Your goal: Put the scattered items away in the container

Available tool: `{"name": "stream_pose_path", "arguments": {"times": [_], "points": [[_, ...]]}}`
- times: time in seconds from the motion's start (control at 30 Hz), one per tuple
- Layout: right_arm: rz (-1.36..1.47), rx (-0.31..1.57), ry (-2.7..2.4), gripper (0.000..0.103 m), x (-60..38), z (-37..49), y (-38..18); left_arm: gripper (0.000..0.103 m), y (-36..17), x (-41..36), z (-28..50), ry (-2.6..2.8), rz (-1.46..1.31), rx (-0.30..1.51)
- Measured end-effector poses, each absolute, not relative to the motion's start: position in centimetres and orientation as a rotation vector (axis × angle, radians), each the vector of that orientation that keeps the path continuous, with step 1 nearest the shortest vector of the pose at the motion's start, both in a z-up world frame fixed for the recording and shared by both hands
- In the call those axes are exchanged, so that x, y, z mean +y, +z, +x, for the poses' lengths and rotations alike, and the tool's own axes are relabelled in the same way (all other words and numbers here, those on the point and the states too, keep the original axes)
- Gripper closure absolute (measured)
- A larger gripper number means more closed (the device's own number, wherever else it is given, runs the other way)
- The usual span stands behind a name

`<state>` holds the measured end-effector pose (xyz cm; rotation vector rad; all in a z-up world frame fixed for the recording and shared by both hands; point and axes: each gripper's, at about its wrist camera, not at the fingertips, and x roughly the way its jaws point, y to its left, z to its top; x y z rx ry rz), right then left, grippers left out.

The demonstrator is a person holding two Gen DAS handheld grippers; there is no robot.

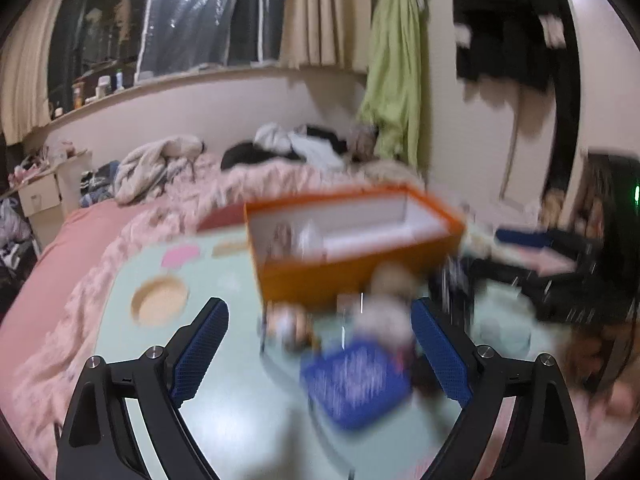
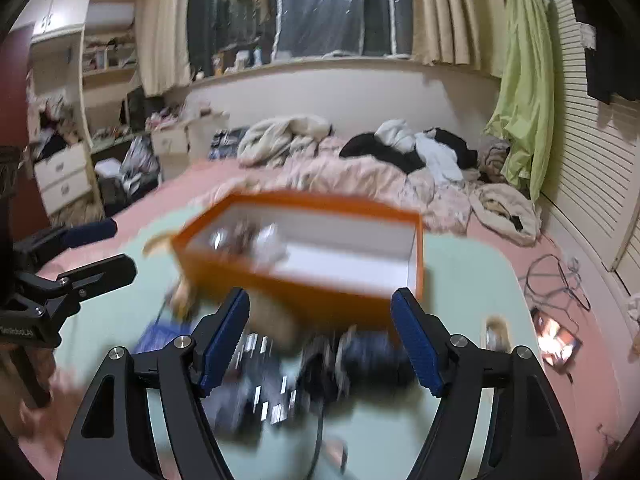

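The orange box (image 2: 304, 256) sits on the pale green tabletop (image 1: 224, 400), at 12 o'clock from both tongs. A few blurred small items (image 2: 248, 236) already lie at its left end; most of its white floor is bare. Still outside, judging by the blur, are a blue packet (image 1: 356, 380) and pale lumps (image 1: 384, 300) near its front wall, and a dark heap (image 2: 352, 360). The left tongs (image 1: 320, 356) and right tongs (image 2: 320, 340) both gape wide, empty. The tidying looks early.
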<state>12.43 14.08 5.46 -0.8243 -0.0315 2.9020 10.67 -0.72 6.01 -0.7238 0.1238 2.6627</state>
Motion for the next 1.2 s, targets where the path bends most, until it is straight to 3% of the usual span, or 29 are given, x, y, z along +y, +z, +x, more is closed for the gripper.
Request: {"name": "stream_pose_path", "arguments": {"times": [0.17,0.23,0.27,0.3,0.33,0.43,1.2], "points": [[-1.005,-0.148,2.836,0.029,13.3,15.0,1.2,0.01,1.6,-0.9,12.9,2.582,-0.879,0.2],[-1.063,-0.125,2.784,0.028,13.8,15.5,-1.1,0.005,-0.5,-0.2,12.5,2.532,-0.965,0.227],[-1.024,-0.04,2.796,0.023,14.4,15.9,-1.4,0.0,-0.8,-0.1,12.2,2.533,-0.97,0.22],[-1.02,-0.029,2.763,0.012,14.7,15.8,-1.7,0.0,-1.0,-0.1,12.0,2.526,-0.982,0.21],[-1.026,-0.013,2.759,0.007,14.9,15.5,-1.7,0.0,-1.0,0.0,11.7,2.517,-0.99,0.218],[-1.037,-0.022,2.76,0.001,14.8,15.0,-2.0,0.0,-1.3,0.0,11.8,2.516,-0.982,0.222],[-1.029,-0.023,2.767,0.001,14.7,15.2,-2.2,0.0,-0.9,0.2,12.1,2.517,-0.971,0.224]]}}
